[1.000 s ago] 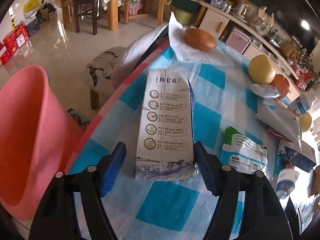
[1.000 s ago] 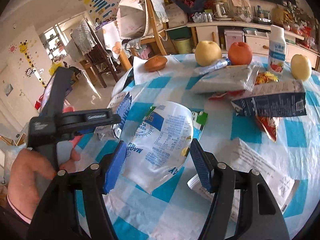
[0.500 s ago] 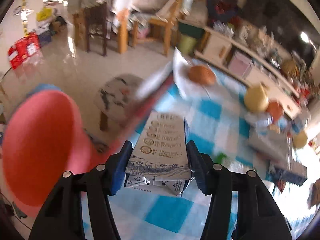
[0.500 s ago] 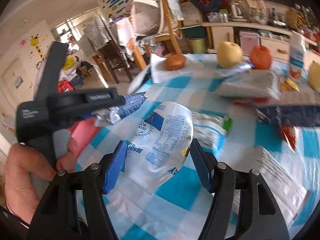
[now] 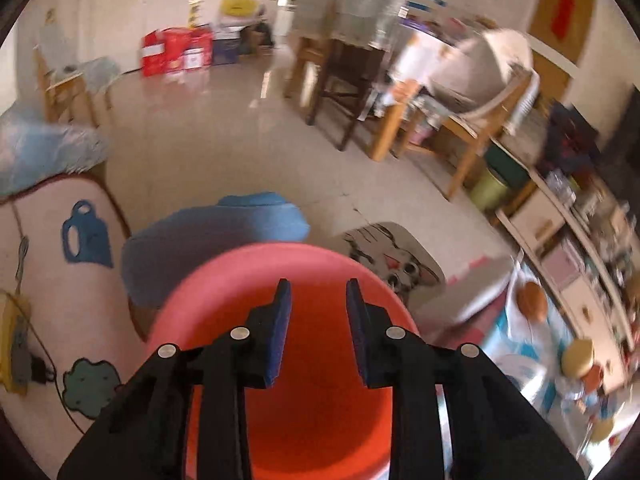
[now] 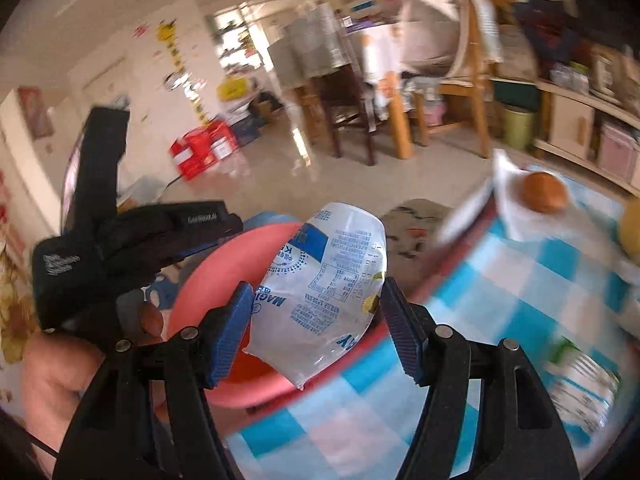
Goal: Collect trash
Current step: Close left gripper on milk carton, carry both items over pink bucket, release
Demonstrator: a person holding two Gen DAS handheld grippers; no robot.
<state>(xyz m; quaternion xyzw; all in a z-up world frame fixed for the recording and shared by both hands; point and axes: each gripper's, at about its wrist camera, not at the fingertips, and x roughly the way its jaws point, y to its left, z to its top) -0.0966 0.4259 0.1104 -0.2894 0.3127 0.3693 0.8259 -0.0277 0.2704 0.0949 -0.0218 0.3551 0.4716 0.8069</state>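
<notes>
Trash collection midway: right gripper jaws hold a clear plastic pouch above the pink bin; left gripper, jaws just narrowed with nothing between them, hangs over the bin. Wrappers remain on the checked surface.

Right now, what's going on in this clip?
A person is clearing trash off the checked table into a pink bin beside it. The left hand-held gripper is over the bin's mouth with nothing between its pads; its jaws have just been closing. The right hand-held gripper grips a clear printed plastic wrapper, raised off the table at its edge nearest the bin. A bun and other packaging are on the table.
</notes>
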